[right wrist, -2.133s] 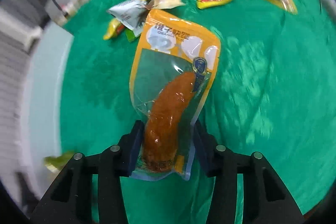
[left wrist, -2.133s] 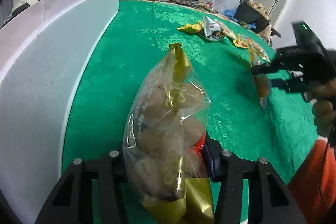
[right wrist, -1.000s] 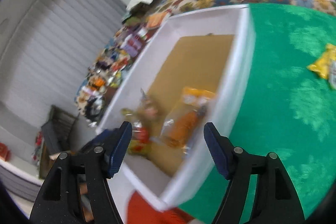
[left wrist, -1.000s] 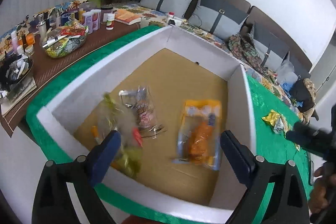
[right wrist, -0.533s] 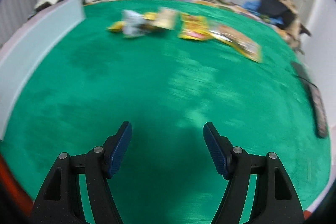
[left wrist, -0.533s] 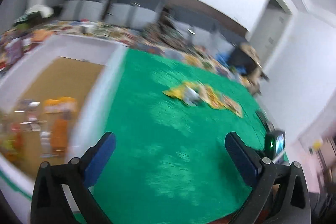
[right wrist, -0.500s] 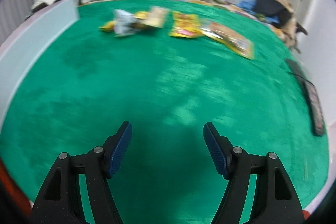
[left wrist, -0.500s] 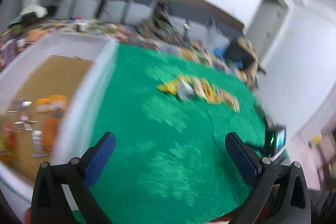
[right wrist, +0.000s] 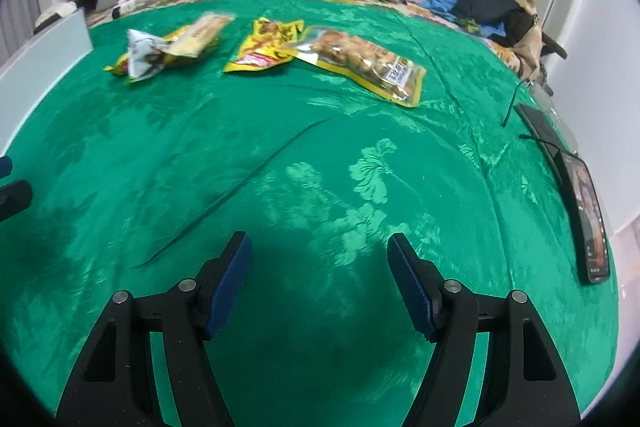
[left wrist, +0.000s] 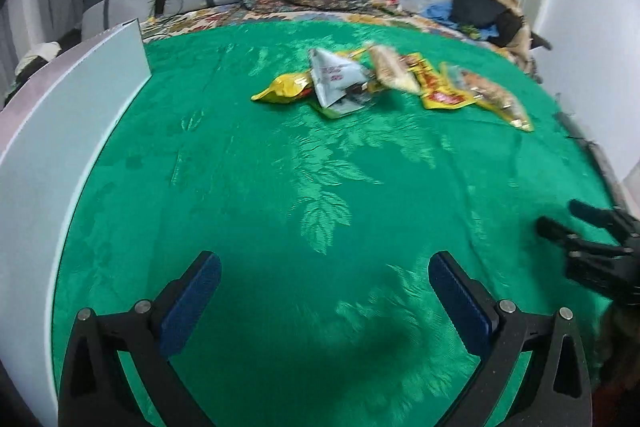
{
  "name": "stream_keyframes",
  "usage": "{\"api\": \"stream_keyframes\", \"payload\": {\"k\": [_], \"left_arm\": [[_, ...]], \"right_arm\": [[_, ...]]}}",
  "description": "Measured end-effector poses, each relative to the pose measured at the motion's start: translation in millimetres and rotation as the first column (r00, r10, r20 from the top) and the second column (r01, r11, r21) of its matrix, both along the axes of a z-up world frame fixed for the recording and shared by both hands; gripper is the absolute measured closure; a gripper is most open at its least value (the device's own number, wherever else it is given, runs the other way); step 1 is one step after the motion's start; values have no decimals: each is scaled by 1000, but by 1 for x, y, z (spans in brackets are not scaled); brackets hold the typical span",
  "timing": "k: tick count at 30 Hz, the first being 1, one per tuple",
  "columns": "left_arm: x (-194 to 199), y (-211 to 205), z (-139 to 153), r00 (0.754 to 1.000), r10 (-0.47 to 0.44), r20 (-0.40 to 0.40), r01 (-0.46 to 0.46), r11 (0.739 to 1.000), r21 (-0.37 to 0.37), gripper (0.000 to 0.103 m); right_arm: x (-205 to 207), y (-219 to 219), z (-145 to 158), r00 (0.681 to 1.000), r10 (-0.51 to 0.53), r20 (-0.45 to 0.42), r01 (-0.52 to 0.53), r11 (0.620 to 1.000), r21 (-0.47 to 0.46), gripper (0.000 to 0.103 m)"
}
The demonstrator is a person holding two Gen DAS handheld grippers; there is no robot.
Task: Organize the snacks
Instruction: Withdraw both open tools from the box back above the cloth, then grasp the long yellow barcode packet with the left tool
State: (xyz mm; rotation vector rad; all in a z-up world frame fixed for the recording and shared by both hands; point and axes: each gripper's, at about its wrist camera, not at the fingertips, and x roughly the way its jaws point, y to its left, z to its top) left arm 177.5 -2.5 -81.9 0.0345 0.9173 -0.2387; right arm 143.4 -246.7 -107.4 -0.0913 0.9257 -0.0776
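Both claws are empty as I read it: the left claw (left wrist: pixel 324 301) has its blue pads spread wide over bare green cloth (left wrist: pixel 280 187), and the right claw (right wrist: pixel 319 283) is parted too, a little less, with nothing between the jaws. I judge I'm between picks, lining up for the next snack.

Each claw hangs low over the near part of the tabletop, pointing forward toward the far side. From the left view, the right claw sits off at the right edge, well apart from mine.

Out ahead lies the cluster of snacks: a yellow packet (left wrist: pixel 285 89), a white triangular pouch (left wrist: pixel 334 79) overlapping it, a pale bag (right wrist: pixel 202 33), a yellow-red sachet (right wrist: pixel 266 45) and a clear bag of nuts (right wrist: pixel 362 61). The white bin wall (left wrist: pixel 60 131) stands at the left.

Next I'd need to reach forward and down, and close on a packet's free edge; the nuts bag lies clearest for the right claw.
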Motion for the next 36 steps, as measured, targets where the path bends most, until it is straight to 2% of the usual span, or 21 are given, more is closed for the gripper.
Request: {"api": "stream_keyframes", "payload": {"k": [3,5,14,36], "left_arm": [[5,-1,-22,999,-2,-33,3,999,39,1],[5,-6,-24,1000,-19,-19,20,997,72,0],[6,-5,-25,999,-30,-25,32,998,61,0],[6,-5,-25,999,-30,-26,32,998,60,0]], "right_arm": [[2,-11,-4,1000,6,22,-8,998,58,23],[2,-19,-4,1000,-8,18,6,994,105,21],[4,-17,-5,1000,-20,10,19,996,89,15],[5,-18,-5,1000,-19,11,18,996,92,15]]}}
